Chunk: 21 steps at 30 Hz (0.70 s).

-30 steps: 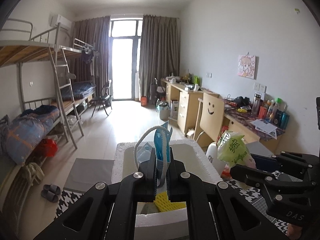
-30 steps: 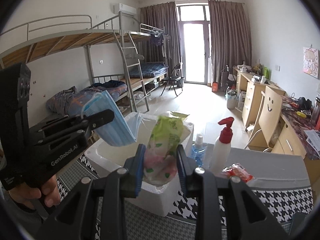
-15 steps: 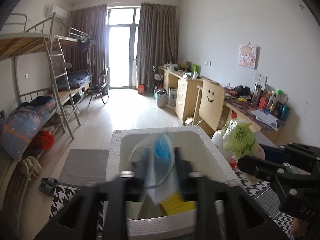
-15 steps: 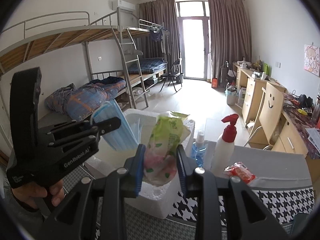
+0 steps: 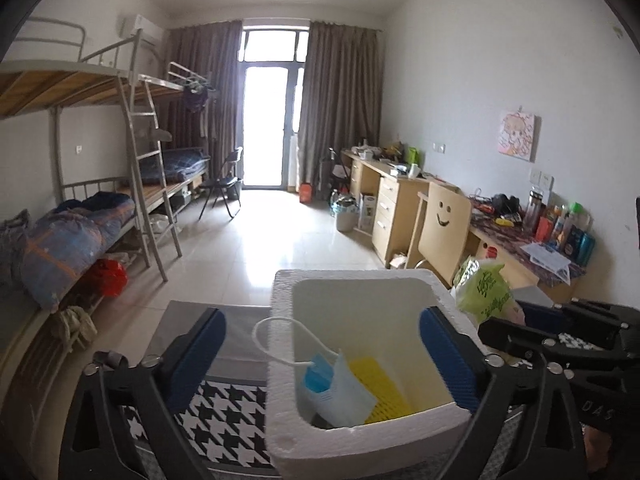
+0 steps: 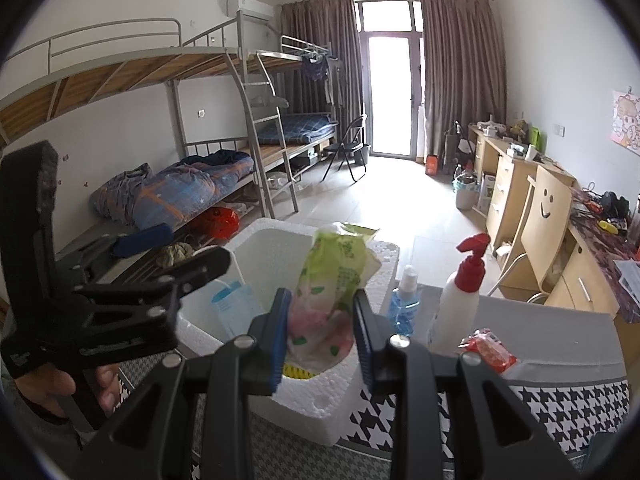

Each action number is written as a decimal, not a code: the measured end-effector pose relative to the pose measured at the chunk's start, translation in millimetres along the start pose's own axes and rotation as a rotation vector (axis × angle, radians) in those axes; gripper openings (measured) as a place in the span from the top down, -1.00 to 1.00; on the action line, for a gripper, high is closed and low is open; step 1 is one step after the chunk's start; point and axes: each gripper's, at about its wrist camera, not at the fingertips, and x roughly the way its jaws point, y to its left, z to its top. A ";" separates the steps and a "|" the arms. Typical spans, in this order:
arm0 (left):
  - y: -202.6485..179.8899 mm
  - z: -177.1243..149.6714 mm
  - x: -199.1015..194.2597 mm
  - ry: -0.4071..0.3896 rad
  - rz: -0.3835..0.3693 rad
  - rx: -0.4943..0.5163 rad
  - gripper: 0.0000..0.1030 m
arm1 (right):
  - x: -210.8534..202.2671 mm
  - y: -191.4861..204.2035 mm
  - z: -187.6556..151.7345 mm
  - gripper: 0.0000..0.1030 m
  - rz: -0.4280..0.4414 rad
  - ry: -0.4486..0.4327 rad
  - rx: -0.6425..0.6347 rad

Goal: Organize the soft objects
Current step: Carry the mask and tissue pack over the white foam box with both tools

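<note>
Right now you're mid-deposit: one soft item is in, one to go. Your worktop (image 6: 560,404), with its houndstooth cloth, carries the white foam box (image 5: 362,280), which sits at its left part, and that box is where the soft things go.

Inside the box: a blue face mask (image 5: 334,386) lies against the near-left wall on top of a yellow mesh pad (image 5: 380,388), and its white ear loop (image 5: 266,332) hangs out over the left rim. Tuck that loop in later if you want it tidy.

Your left gripper (image 5: 322,356) hangs over the box with jaws spread wide and nothing between them, so the mask looks released.

Your right gripper (image 6: 322,322) has its jaws pinching a green tissue pack (image 6: 334,280), held upright just above the box's near-right corner. The pack is soft and will squash, so hold it lightly.

Next move, I'd judge: shift the pack left over the open cavity, lower it, then part the jaws. Clear the left gripper first, as the two are close.

Outside the box, on the worktop to its right: a white pump bottle (image 6: 460,300) with red nozzle, a small blue bottle (image 6: 406,304) and a red packet (image 6: 490,350).
</note>
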 end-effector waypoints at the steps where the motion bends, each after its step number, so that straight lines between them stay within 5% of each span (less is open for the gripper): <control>1: 0.8 0.1 -0.9 -0.001 0.005 -0.003 -0.93 | 1.4 0.4 -0.1 0.33 -0.001 0.004 -0.004; 21: 25.1 -14.4 -22.2 -0.026 0.073 -0.032 -0.98 | 25.8 4.3 4.1 0.33 0.020 0.043 -0.032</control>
